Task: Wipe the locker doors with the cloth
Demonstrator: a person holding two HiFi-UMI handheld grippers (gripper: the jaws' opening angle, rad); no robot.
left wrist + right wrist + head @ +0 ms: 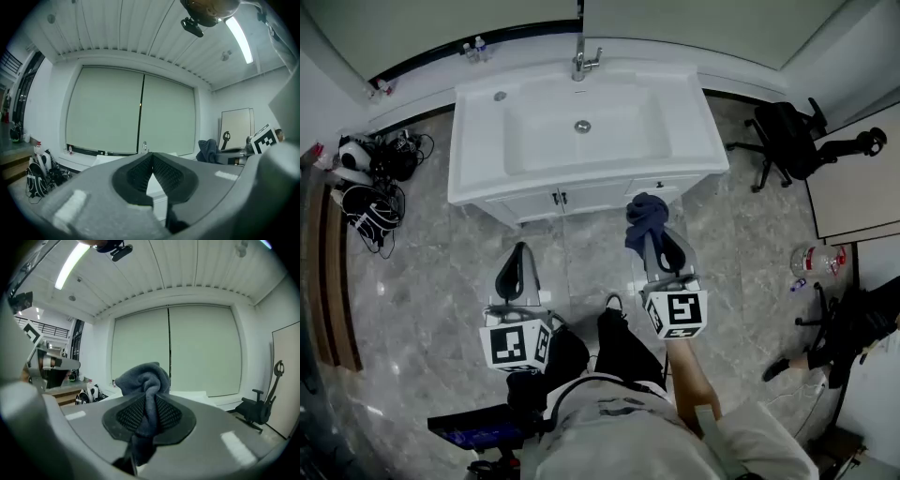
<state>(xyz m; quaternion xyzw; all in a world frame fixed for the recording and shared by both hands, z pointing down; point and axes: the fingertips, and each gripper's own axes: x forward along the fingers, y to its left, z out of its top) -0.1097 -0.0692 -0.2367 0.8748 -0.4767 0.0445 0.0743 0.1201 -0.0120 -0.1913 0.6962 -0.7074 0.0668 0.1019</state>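
Right tool [664,251]: jaws clenched on dark blue-grey cloth [645,220], narrow gap packed with fabric. Cloth bunch sticks out past tips; tail hangs beneath jaws. Left tool [515,272]: jaws closed tip to tip, nothing between them, touching nothing. Tools side by side, apart, both pointing toward white sink cabinet [581,199]. Cloth just ahead of right tool, near cabinet's right door; cannot tell whether it touches door.
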